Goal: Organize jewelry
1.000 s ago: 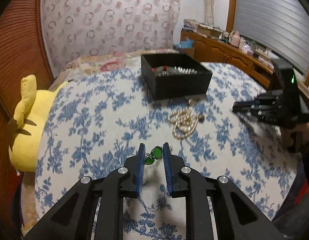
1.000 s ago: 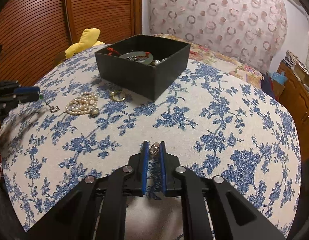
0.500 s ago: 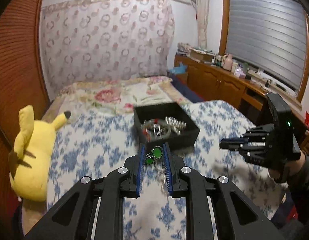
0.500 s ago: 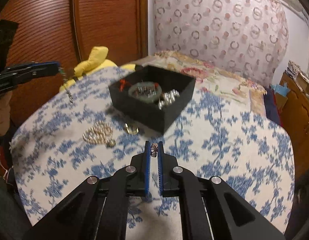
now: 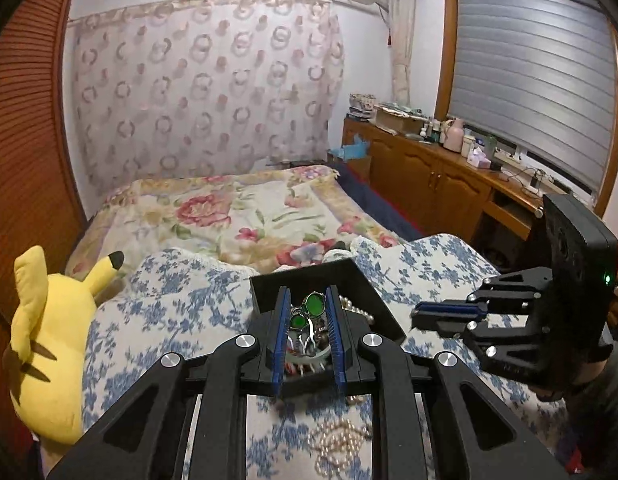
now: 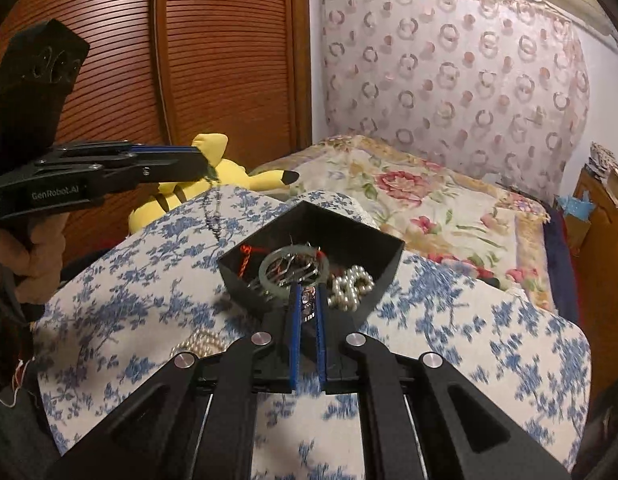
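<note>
Just ahead of both tongs sits the black box [image 6: 309, 248], each piece apparently held high for dropping in: the left gripper [image 5: 307, 312] clamps a green-stone necklace [image 5: 307, 312], the right gripper [image 6: 307, 300] is nearly closed on a small ring [image 6: 307, 300], pearls [image 5: 341, 444] waiting below them.

tablecloth [image 6: 489, 344]: woven cloth, matt, blue floral print | box [image 6: 383, 276]: matt black, card-like | fingers [image 5: 283, 332]: matt black plastic, ribbed blue pads, shiny metal pins | green-stone piece [image 5: 309, 312]: glossy stones, bright metal | pearls [image 5: 341, 444]: satin sheen | plush toy [image 5: 45, 344]: soft yellow fabric | wardrobe doors [image 6: 213, 60]: slatted wood, semi-gloss
</note>
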Action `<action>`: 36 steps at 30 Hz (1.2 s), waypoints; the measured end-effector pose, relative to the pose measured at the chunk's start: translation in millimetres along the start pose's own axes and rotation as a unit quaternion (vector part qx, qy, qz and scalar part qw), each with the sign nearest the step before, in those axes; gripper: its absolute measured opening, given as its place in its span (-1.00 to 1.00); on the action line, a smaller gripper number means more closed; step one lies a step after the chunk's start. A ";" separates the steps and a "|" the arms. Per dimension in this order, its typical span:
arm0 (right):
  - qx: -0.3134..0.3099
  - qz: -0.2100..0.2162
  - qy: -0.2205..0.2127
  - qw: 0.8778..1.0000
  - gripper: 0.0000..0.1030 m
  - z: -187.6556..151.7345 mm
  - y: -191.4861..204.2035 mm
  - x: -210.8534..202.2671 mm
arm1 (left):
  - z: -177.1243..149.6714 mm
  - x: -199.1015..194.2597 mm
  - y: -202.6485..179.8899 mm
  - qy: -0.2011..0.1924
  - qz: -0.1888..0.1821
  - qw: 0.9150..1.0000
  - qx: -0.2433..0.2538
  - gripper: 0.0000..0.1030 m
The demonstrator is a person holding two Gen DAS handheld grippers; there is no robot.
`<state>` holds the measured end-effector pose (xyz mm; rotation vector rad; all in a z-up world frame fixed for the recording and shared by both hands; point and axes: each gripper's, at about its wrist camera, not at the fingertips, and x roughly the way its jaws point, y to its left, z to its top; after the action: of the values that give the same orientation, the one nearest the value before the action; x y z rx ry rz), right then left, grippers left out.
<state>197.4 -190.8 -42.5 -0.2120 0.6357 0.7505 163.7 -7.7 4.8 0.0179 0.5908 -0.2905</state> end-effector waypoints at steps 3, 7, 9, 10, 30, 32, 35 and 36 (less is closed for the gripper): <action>0.003 0.007 0.004 1.000 -0.85 3.5 -6.2 13.7 | 4.0 13.7 1.4 0.007 -0.001 1.000 -0.002 -0.67; 0.014 0.016 0.010 1.000 -0.83 3.6 -13.5 30.8 | 6.6 31.4 2.2 0.019 -0.003 1.000 0.000 -0.67; 0.019 0.022 0.013 1.000 -0.83 1.3 -16.9 37.4 | 7.3 39.0 3.1 0.025 -0.004 1.000 0.001 -0.67; 0.019 0.022 0.014 0.999 -0.82 -0.2 -18.3 39.0 | 7.8 41.4 3.3 0.026 -0.004 1.000 0.001 -0.67; 0.015 0.021 0.009 1.000 -0.82 -6.5 -16.7 32.5 | -13.3 50.2 10.7 0.055 0.001 0.999 -0.004 -0.23; 0.010 0.022 0.010 1.000 -0.82 -6.8 -12.2 30.2 | -21.4 45.4 13.9 0.059 0.005 0.998 -0.004 -0.14; 0.000 0.028 0.016 0.999 -0.82 -8.3 -0.3 28.2 | -38.9 37.7 20.2 0.071 0.012 0.997 -0.005 -0.06; -0.004 0.029 0.017 0.999 -0.82 -8.7 3.3 28.2 | -45.1 35.5 23.5 0.076 0.015 0.997 -0.007 0.02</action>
<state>206.8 -175.8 -66.5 -0.2154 0.6744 0.8069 173.6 9.9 -53.8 0.0359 0.7427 -0.2577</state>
